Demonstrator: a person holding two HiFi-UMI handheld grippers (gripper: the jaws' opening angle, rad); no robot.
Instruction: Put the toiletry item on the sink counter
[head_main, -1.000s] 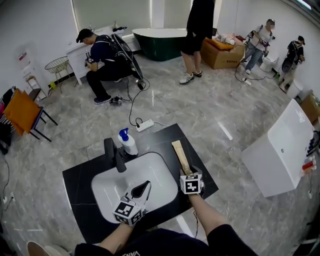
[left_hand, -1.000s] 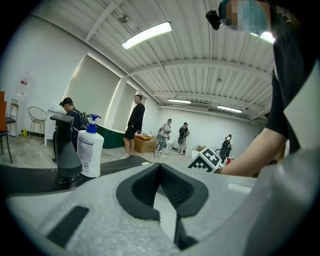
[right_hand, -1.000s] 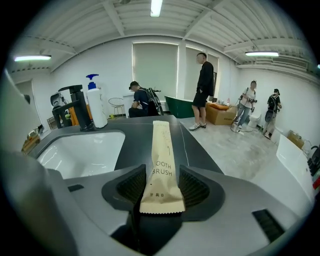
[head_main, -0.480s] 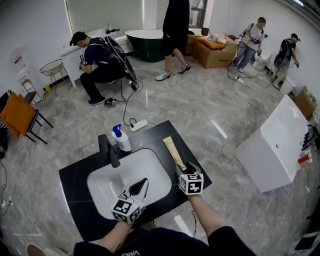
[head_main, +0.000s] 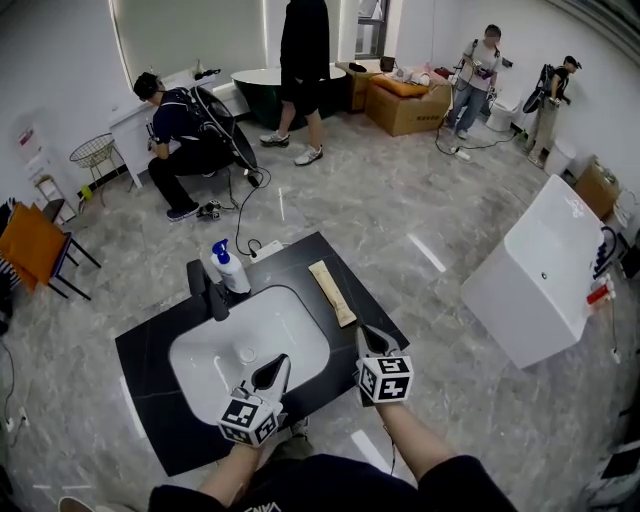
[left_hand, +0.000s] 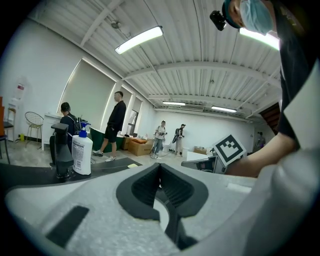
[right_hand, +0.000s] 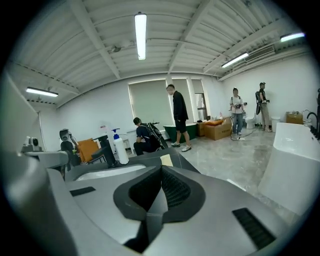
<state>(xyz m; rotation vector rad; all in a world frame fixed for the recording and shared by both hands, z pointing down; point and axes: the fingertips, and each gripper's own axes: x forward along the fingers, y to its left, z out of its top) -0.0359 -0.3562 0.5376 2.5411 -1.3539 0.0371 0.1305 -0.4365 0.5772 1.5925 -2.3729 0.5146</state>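
Judging from how things lie, the placing itself appears done. The toiletry item (head_main: 331, 293), a long flat tan packet, is seen lying on the black counter (head_main: 150, 350) just right of the white basin (head_main: 250, 350), and nothing touches it. The right claw (head_main: 370, 336) is pressed together with nothing between its jaws. It is held over the counter's near right corner, close to the packet's near end but apart from it. The left claw (head_main: 278, 368) is likewise closed and empty, by the basin's front rim.

What is left is judged to be a clean retreat. The right claw is best lifted up and back toward the person, not swept sideways, so that the packet's near end is not clipped. Because the packet lies close to the counter's right edge, a small nudge could push it off. The jaws are best kept closed during the retreat, so that less is presented to catch on the packet. The pump bottle (head_main: 232, 268) and faucet (head_main: 208, 288) stand well apart at the far side of the basin and need no attention.
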